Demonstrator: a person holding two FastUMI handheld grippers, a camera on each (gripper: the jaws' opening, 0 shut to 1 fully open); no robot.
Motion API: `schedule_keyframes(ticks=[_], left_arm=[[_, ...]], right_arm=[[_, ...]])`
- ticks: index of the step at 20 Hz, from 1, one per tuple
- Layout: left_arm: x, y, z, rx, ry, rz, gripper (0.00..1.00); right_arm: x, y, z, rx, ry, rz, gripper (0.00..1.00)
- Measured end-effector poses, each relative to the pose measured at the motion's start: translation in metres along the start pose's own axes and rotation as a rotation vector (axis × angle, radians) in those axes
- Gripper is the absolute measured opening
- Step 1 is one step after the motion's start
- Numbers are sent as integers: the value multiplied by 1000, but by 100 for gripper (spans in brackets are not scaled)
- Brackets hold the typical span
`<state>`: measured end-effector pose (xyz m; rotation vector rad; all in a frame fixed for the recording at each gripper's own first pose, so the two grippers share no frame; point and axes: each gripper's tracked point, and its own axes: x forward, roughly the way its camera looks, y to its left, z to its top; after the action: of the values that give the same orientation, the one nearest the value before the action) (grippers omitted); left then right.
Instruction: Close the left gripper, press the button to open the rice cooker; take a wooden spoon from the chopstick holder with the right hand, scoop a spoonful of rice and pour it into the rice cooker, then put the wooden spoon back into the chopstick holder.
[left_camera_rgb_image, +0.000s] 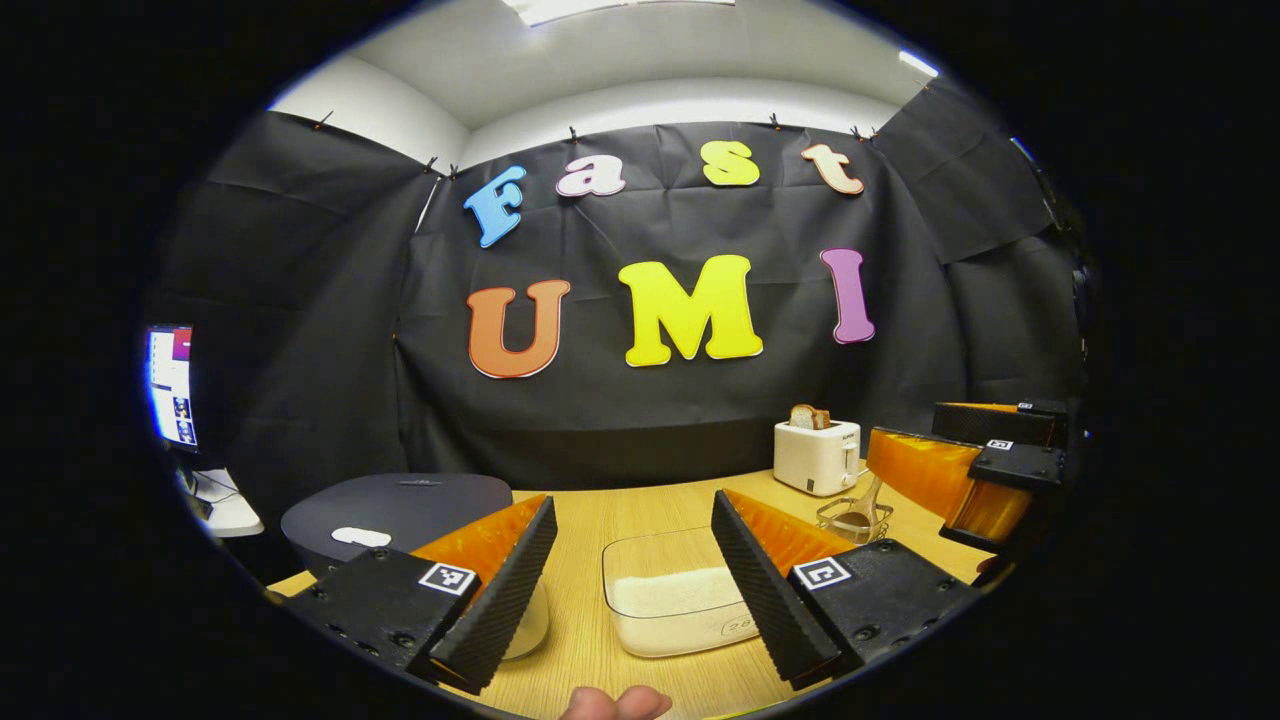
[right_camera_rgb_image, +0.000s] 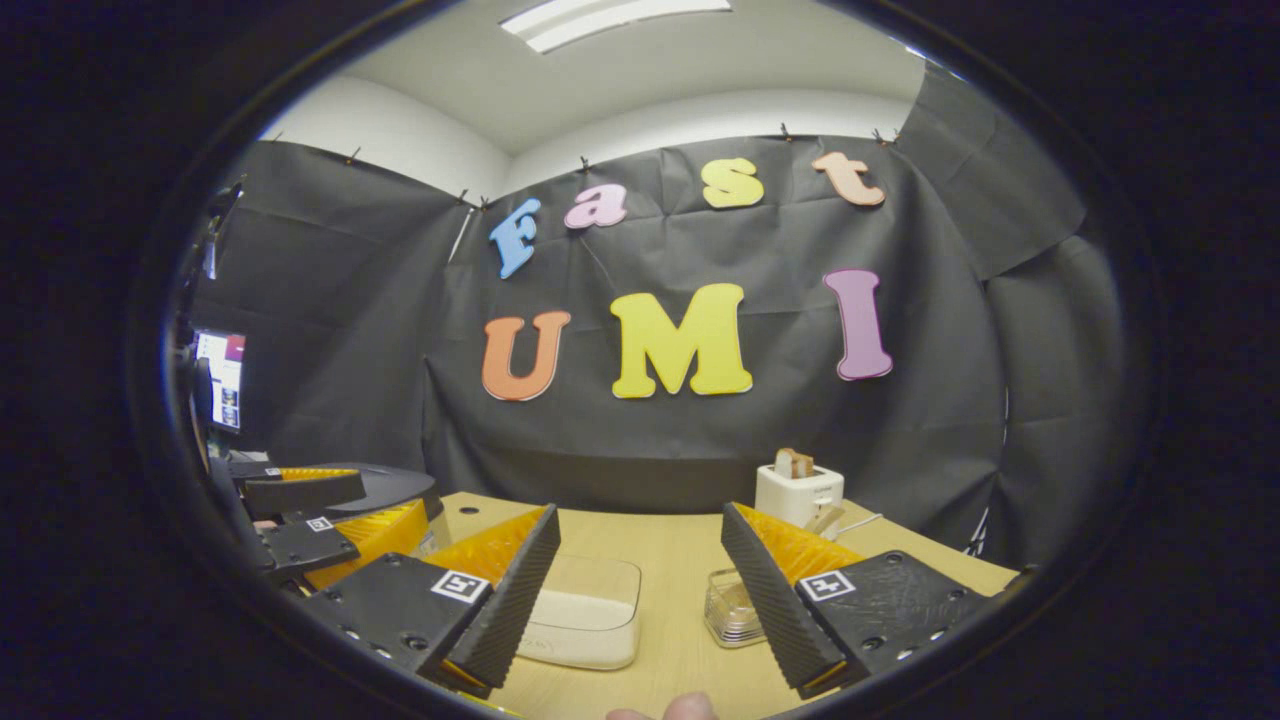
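Left tool (left_camera_rgb_image: 632, 590) stands open with ribbed wedge fingers gripping nothing; right tool (right_camera_rgb_image: 640, 600) is likewise open and empty. Between the left tool's fingers, on the smooth wooden desk (left_camera_rgb_image: 580, 640), sits a clear rounded box (left_camera_rgb_image: 675, 590) holding white rice (left_camera_rgb_image: 670, 592). At ten o'clock lies the dark, domed rice cooker (left_camera_rgb_image: 400, 510), lid down. At two o'clock a clear chopstick holder (left_camera_rgb_image: 853, 520) holds a wooden spoon (left_camera_rgb_image: 872, 495); beyond it, a white toaster (left_camera_rgb_image: 817, 455) with bread.

Left tool (left_camera_rgb_image: 632, 590), right tool (right_camera_rgb_image: 640, 600), ribbed wedge fingers, square coded markers, screws
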<state>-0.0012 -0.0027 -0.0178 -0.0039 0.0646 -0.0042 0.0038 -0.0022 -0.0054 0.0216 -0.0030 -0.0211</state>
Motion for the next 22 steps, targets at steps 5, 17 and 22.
schedule_keyframes(ticks=[5,17,22], left_arm=[[0,7,-3,-32,16,24,99],[-15,45,7,-60,24,159,99],[-32,106,6,-37,86,294,99]], right_arm=[[8,1,-1,-15,6,8,96],[12,-9,-10,48,39,122,96],[11,-31,1,92,-1,121,95]])
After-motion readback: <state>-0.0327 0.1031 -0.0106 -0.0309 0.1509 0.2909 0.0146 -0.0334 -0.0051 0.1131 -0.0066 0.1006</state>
